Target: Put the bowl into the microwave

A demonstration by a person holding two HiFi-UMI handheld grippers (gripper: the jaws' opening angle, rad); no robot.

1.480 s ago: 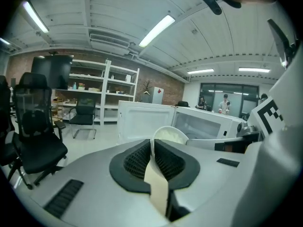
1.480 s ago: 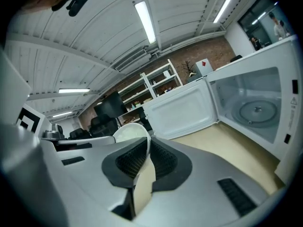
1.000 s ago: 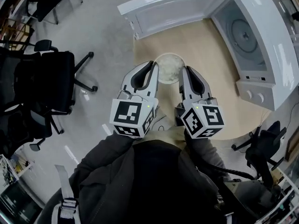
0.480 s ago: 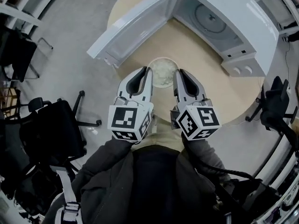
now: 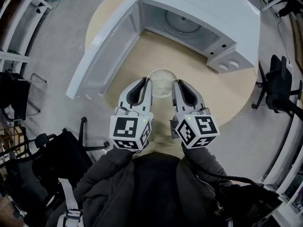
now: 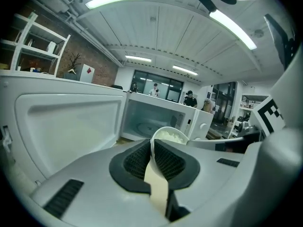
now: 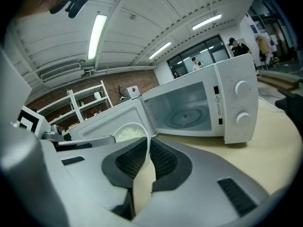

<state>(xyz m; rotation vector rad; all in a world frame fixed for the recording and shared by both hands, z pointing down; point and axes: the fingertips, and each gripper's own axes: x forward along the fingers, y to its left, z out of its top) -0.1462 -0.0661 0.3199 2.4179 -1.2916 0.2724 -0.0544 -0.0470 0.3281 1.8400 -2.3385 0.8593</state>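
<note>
The left gripper (image 5: 145, 83) and right gripper (image 5: 177, 85) are each clamped on opposite sides of the rim of the white bowl (image 5: 161, 81) of rice, holding it between them over the round wooden table (image 5: 201, 82). Beyond it stands the white microwave (image 5: 213, 8), its door (image 5: 102, 46) swung wide open and its turntable (image 5: 182, 18) showing inside.

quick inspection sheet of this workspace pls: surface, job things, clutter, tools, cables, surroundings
surface: round light wooden table
job's things: white bowl of white rice-like food held in front of the white microwave oven; its door stands wide open, glass turntable visible inside
clutter: nothing seen on the table
tools: left tool shut on the bowl's left rim; right tool shut on its right rim
cables: black cable near the person's right arm
surroundings: grey floor, black office chairs, white shelving
</note>
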